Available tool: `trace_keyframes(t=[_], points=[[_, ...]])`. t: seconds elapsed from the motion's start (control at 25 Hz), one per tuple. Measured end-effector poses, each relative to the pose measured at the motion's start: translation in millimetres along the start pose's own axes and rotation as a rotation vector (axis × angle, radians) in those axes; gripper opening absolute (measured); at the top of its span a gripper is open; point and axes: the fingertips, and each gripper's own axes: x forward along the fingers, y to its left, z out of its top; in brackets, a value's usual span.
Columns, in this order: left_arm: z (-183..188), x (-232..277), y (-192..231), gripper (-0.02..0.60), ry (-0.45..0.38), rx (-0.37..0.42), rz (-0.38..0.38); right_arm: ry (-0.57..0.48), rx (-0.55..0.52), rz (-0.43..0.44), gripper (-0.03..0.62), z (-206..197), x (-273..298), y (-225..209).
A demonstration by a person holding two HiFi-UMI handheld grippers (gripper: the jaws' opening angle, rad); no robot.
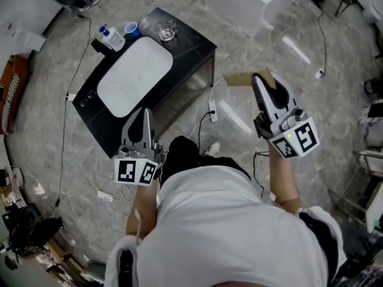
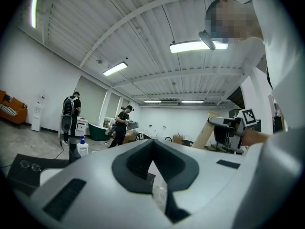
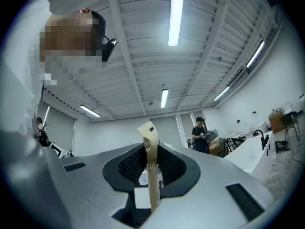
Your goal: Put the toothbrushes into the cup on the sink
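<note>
A flat tan cardboard packet, thin and stiff, stands edge-on between the jaws of the right gripper, which are closed on it. A small dark printed mark near its top is too small to read. In the head view the packet sticks out leftward from that gripper, well apart from the sink.

The left gripper has its ribbed dark pads together with nothing between them.

The smooth white rounded basin sits in a glossy black counter. At the far end stand a blue cup, a clear glass vessel and a blue-capped bottle. The floor is grey marbled tile.
</note>
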Motion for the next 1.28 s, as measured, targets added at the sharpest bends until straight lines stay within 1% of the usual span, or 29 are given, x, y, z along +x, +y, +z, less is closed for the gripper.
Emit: trace_keyframes(t=[0.36,0.84,0.96,1.08,1.28], points=[[3.2,-1.2,-4.5,0.003,-0.02,-0.004,0.012,-0.011,-0.016,0.021,0.087,6.9,-1.4,0.7],[1.7,17.8,-9.9,0.003,-0.062,-0.034,-0.031,-0.017,-0.066,0.007,0.087,17.2,-3.4,-4.3],[-2.6,22.3,-8.1,0.003,-0.062,-0.051,-0.038,-0.012,-0.076,0.002,0.087,17.4,-2.3,-5.6],[-2.5,26.9,-5.8,0.003,-0.063,-0.05,-0.047,-0.007,-0.082,-0.005,0.087,16.2,2.0,-7.7],[-7.4,35.9,13.5,0.003,-0.061,-0.058,-0.05,-0.003,-0.088,0.003,0.087,9.0,23.1,-2.8]])
